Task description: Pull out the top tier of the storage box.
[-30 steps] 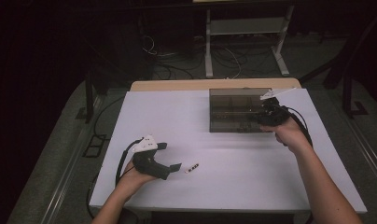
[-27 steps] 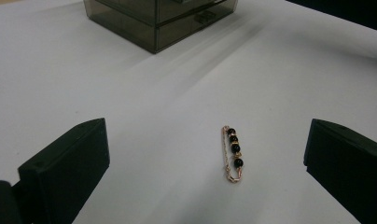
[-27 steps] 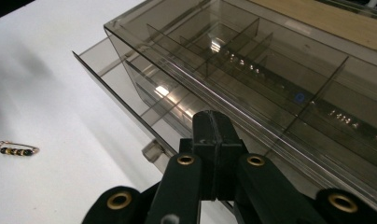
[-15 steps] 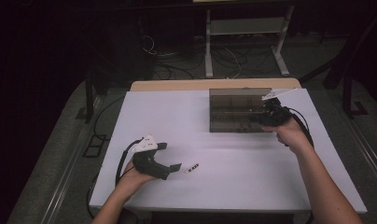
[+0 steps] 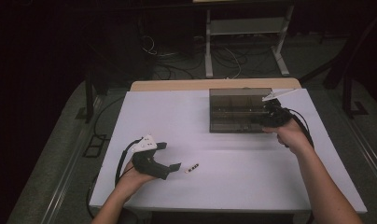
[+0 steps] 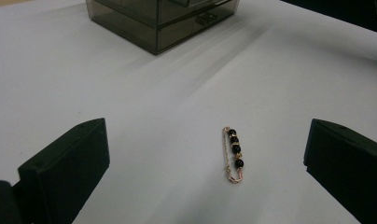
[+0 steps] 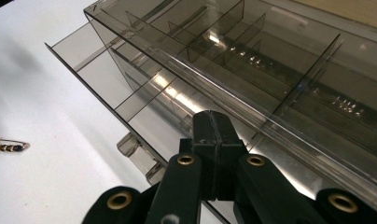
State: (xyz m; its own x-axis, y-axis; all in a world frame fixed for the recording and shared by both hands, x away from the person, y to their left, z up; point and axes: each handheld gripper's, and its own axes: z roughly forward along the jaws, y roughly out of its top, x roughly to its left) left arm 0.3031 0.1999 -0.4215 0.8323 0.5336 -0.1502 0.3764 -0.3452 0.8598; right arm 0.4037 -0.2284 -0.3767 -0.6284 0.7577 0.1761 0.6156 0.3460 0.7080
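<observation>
Two jobs are split: the right gripper [image 7: 213,122], jaws pressed together, sits at the smoky transparent plastic drawer box [image 5: 235,109], its drawer [image 7: 130,100] slid out (presumably to receive), while the left gripper [image 6: 205,163], jaws apart, flanks the black-beaded gold chain bracelet [image 6: 233,154] lying on the white table [image 5: 252,172].

- A white worktop [image 5: 233,182] is seen on a wooden base, of which a pale strip [image 5: 177,85] is exposed along the far edge.
- A white metal stand [image 5: 245,28] with a low shelf is placed on the floor beyond the worktop.
- Loose cables [image 5: 154,49] are strewn over the floor beside the stand.
- Grey carpeted floor [image 5: 51,177] is noted left of the worktop, crossed by a metal rail [image 5: 70,172].
- A dark upright post [image 5: 88,93] is set near the far left corner.
- The background is left in darkness.
</observation>
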